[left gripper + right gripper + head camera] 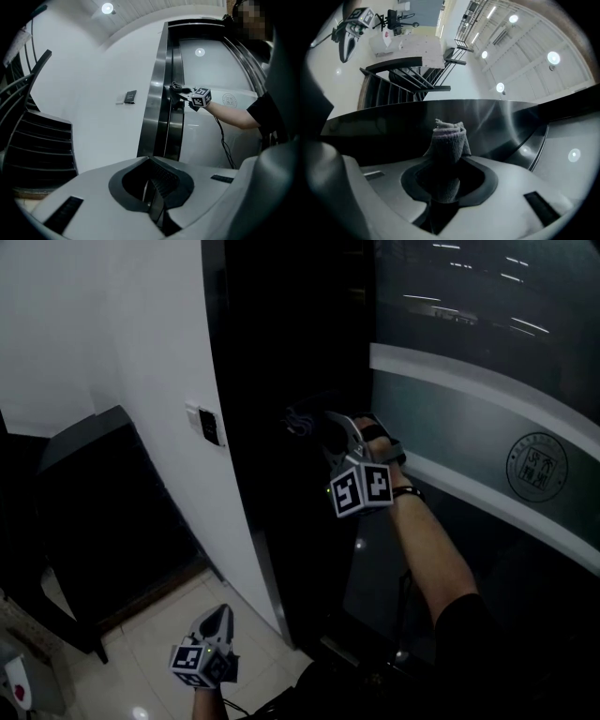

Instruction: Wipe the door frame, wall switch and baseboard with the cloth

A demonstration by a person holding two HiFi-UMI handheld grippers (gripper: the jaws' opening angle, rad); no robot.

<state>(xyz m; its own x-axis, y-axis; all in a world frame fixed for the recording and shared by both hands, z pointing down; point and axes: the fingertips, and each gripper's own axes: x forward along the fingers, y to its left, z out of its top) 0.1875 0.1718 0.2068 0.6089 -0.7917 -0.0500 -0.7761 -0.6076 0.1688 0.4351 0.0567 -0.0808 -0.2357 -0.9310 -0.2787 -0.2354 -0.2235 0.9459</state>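
Where the head view looks down, the right gripper (321,429) is raised to the dark door frame (281,352) and holds the cloth (300,420) against it, right of the wall switch (208,425). The left gripper (217,617) hangs low and near, over the floor tiles (155,638). In the left gripper view, the jaws sit together with nothing between them, pointing toward the frame. In the right gripper view, the jaws clamp the bunched cloth, its tip at the frame's glossy face.
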